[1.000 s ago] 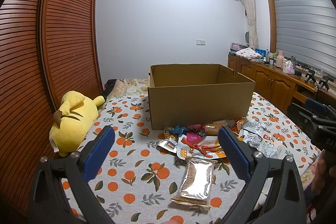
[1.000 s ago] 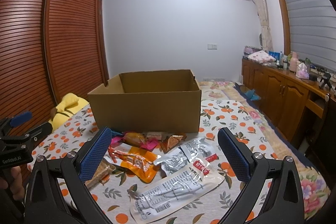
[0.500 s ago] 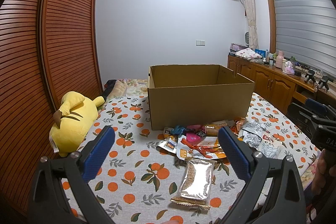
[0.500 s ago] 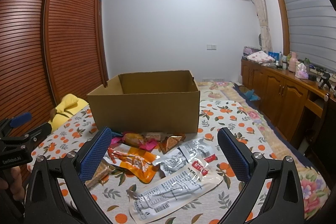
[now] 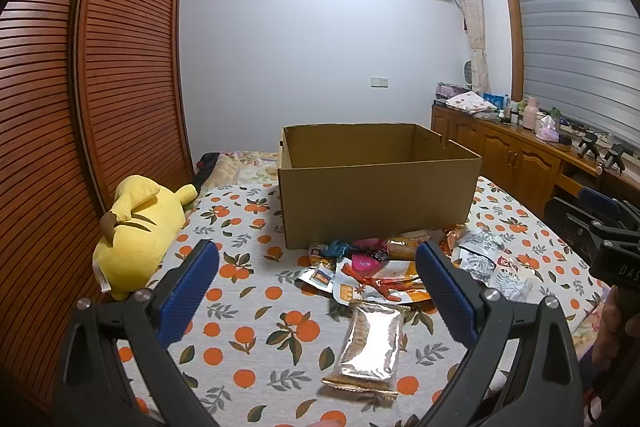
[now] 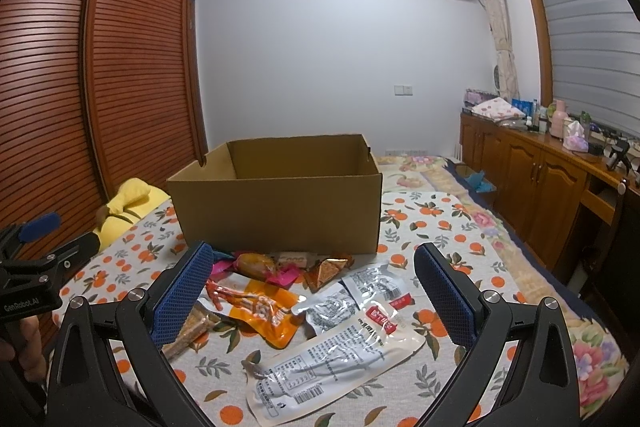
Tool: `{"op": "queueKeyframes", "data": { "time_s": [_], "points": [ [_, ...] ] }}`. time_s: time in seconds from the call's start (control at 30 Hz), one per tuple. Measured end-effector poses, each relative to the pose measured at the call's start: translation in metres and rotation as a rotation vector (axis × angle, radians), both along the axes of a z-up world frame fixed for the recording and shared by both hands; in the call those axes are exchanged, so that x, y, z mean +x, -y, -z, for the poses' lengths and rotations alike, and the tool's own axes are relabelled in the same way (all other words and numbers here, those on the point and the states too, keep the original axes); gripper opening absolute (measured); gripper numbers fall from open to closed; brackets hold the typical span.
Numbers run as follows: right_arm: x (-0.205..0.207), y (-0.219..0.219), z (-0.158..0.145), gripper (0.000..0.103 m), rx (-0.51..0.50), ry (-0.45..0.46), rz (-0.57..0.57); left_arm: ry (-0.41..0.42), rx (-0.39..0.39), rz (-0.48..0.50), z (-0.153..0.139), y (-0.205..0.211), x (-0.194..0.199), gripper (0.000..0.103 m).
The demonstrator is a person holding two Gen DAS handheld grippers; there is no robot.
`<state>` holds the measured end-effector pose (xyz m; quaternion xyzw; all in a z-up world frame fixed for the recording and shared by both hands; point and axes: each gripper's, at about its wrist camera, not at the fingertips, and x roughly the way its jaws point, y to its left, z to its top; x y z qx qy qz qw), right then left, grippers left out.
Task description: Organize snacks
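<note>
Near the bed's middle, snack packets (image 6: 280, 299) lie heaped against the cardboard box's (image 6: 280, 215) front wall; left gripper (image 5: 316, 287) and right gripper (image 6: 312, 291) hover spread wide, empty.

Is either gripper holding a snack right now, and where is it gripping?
Nothing is held. The left gripper and right gripper are both open above the snack packets.

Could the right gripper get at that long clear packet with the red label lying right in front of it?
Probably yes. The right gripper is open and empty, and the long clear packet lies flat on the bedspread between and just below its jaws, on top of the pile with nothing covering it.
</note>
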<state>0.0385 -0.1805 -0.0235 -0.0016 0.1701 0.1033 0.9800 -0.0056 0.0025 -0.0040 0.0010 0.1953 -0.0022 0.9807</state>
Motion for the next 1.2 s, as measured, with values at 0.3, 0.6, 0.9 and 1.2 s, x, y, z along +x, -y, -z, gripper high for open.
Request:
{"op": "queueKeyframes", "data": {
  "time_s": [0.3, 0.6, 0.9, 1.2],
  "points": [
    [-0.002, 0.001, 0.004, 0.102, -0.015, -0.020, -0.005, -0.027, -0.004, 0.027, 0.005, 0.001, 0.003, 0.100],
    [0.006, 0.013, 0.028, 0.102, -0.035, -0.117, -0.018, -0.131, -0.001, 0.085, 0.032, 0.005, 0.017, 0.100],
    [0.013, 0.026, 0.063, 0.100, -0.052, -0.251, -0.050, -0.267, 0.001, 0.159, 0.062, 0.010, 0.035, 0.099],
    [0.022, 0.031, 0.086, 0.100, -0.014, -0.363, -0.101, -0.381, -0.017, 0.215, 0.083, 0.015, 0.051, 0.097]
  ]
}}
